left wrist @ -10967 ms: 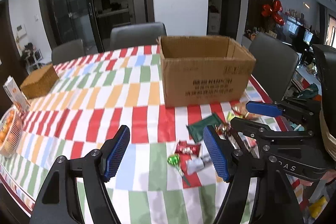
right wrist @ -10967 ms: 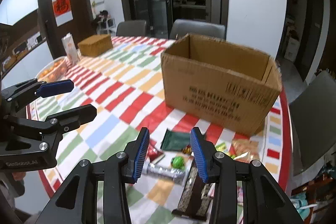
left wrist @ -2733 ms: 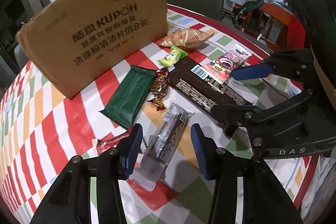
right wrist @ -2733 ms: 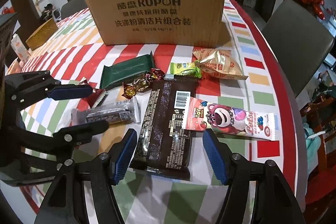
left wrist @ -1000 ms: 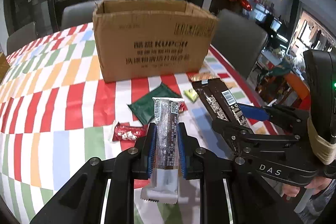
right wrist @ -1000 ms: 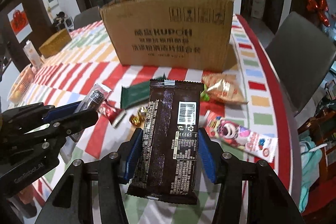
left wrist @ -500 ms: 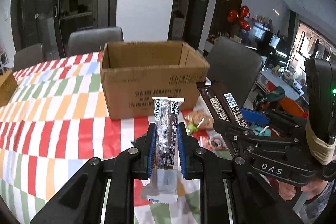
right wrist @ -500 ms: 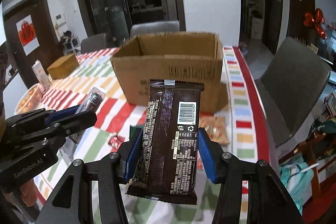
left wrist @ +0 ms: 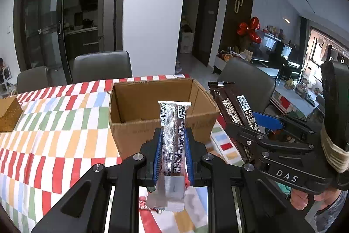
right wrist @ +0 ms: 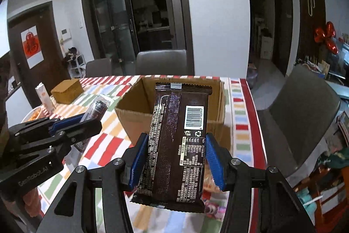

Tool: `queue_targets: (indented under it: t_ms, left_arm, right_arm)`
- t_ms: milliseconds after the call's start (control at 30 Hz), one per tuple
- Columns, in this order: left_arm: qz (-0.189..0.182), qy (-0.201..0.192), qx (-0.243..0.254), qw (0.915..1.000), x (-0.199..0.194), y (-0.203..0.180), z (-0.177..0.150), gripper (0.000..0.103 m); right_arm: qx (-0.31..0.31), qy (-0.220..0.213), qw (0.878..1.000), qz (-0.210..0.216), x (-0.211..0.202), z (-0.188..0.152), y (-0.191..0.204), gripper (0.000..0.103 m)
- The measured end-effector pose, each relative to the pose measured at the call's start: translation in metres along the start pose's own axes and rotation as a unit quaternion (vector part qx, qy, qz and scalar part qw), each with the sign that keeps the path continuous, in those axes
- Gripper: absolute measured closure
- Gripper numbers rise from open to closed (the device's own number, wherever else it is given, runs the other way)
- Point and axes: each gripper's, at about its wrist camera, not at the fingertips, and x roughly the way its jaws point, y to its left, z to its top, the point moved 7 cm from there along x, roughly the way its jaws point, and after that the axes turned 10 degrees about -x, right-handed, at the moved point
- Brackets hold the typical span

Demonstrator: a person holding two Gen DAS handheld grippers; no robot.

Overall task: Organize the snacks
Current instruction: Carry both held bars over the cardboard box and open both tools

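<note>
My left gripper (left wrist: 173,152) is shut on a slim silver-and-brown snack bar (left wrist: 173,141), held up in front of the open cardboard box (left wrist: 139,126). My right gripper (right wrist: 177,156) is shut on a wide dark-brown chocolate packet (right wrist: 177,141), held above the table before the same box (right wrist: 135,115). In the left wrist view the right gripper (left wrist: 257,126) and its packet (left wrist: 235,106) sit at the box's right side. In the right wrist view the left gripper (right wrist: 72,123) and its bar (right wrist: 96,110) are left of the box. The box looks empty inside.
The table wears a red, green, orange and white checked cloth (left wrist: 54,123). A woven brown box (right wrist: 66,91), a carton (right wrist: 44,97) and a bowl of oranges (right wrist: 35,115) stand at the far left. Grey chairs (left wrist: 102,67) ring the table. Loose snacks lie below the grippers (right wrist: 211,206).
Both grippers have risen with their snacks and moved toward the box, so its open top and inside now show. Grips are unchanged.
</note>
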Motion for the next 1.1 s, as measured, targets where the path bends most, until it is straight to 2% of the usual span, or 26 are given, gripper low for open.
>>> queue_targets:
  t_ms: [433, 867, 1100]
  left_arm:
    - [0.009, 0.011, -0.003, 0.9999, 0.035, 0.009, 0.045, 0.083]
    - [0.016, 0.022, -0.007, 0.9996, 0.085, 0.032, 0.068, 0.083]
    - [0.023, 0.032, -0.004, 0.9992, 0.109, 0.037, 0.068, 0.082]
  right_arm:
    - [-0.012, 0.018, 1.0, 0.002, 0.033, 0.033, -0.015, 0.05]
    - [-0.02, 0.032, 0.999, 0.008, 0.078, 0.045, -0.023, 0.05]
    - [-0.018, 0.039, 0.999, 0.006, 0.1, 0.047, -0.03, 0.05]
